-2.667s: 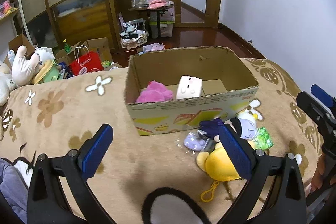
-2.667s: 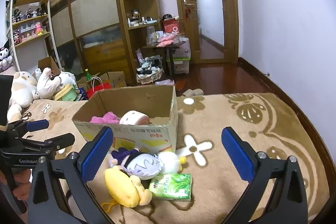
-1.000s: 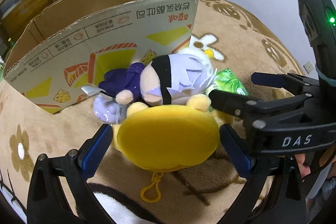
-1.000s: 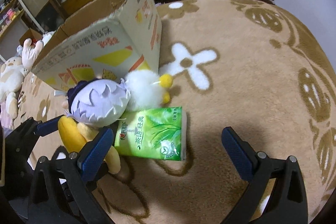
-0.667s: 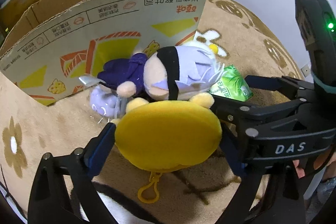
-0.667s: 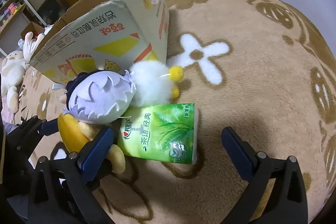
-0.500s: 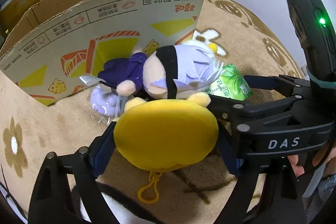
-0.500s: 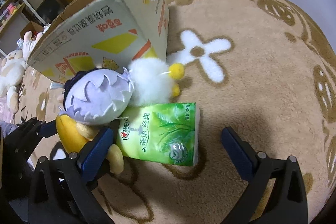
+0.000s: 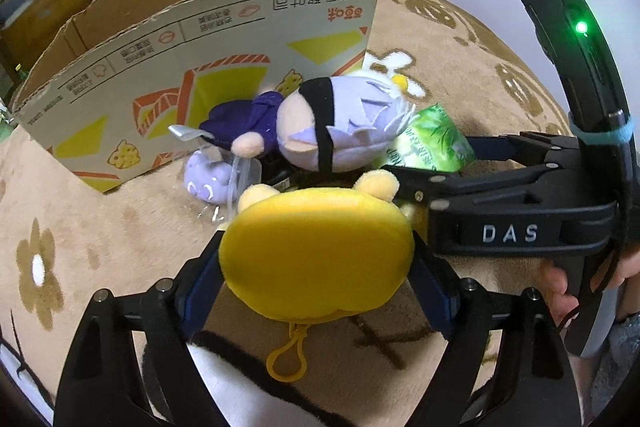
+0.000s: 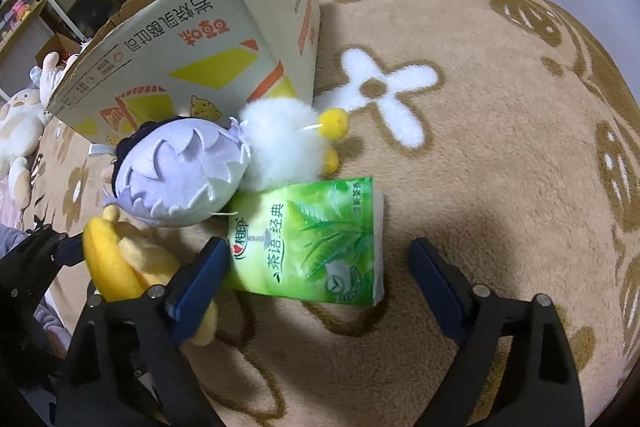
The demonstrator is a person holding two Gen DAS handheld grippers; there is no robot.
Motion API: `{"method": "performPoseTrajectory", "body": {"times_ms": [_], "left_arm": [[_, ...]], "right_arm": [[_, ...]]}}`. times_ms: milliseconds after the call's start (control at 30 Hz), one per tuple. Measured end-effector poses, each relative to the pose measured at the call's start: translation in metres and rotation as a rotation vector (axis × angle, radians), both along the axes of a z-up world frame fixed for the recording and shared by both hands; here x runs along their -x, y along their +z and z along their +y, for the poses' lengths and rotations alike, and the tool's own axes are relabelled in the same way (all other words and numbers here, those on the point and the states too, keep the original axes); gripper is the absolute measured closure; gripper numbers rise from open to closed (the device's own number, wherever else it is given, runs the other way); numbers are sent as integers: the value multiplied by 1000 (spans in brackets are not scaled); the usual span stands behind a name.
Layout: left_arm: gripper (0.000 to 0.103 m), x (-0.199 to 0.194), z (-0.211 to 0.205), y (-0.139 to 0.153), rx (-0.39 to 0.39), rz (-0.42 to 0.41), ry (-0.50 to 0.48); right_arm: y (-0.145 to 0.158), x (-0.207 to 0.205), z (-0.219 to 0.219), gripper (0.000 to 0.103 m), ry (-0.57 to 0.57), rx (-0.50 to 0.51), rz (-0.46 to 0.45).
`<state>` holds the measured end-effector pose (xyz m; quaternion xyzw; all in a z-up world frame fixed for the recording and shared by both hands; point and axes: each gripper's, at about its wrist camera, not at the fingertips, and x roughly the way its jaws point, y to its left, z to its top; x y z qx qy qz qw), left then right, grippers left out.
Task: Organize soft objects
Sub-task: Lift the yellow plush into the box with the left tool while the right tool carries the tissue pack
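Beside cardboard box (image 9: pixel 224 39): doll (image 9: pixel 340 123), tissue pack (image 10: pixel 316 243) crowd yellow plush (image 9: pixel 316 259).

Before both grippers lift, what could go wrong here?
The purple-haired doll leans against the yellow plush in the left gripper, so it may tumble. The right gripper has been closing, but its far pad stands clear of the green tissue pack, so it may slip.

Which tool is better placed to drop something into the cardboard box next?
Left. The left tool has just been closing, and its blue pads already flank the round yellow plush toy. The right tool, also closing, still has a gap beside the green tissue pack. The printed cardboard box stands behind.
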<state>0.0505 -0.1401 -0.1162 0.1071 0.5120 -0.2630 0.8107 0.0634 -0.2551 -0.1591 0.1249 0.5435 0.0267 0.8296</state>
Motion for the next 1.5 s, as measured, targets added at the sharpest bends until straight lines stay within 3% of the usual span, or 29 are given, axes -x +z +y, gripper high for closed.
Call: {"method": "performPoseTrajectory", "body": {"times_ms": [100, 367, 533, 800, 1167, 1333, 1500], "left_arm": [[20, 1, 7, 5, 4, -5, 27], [20, 5, 28, 21, -7, -51, 101], [20, 10, 40, 35, 1, -102, 151], [20, 27, 54, 63, -22, -237, 215], [20, 45, 70, 113, 5, -470, 280], [20, 48, 74, 131, 18, -554, 289], [20, 47, 72, 142, -22, -650, 273]], "right_arm": [[3, 6, -6, 27, -15, -12, -11], [17, 20, -5, 29, -13, 29, -43], [40, 37, -1, 29, -12, 69, -121], [85, 63, 9, 30, -3, 107, -294], [131, 88, 22, 30, -45, 204, -536], [149, 89, 25, 30, -64, 229, -633], [165, 77, 30, 30, -50, 233, -684]]}}
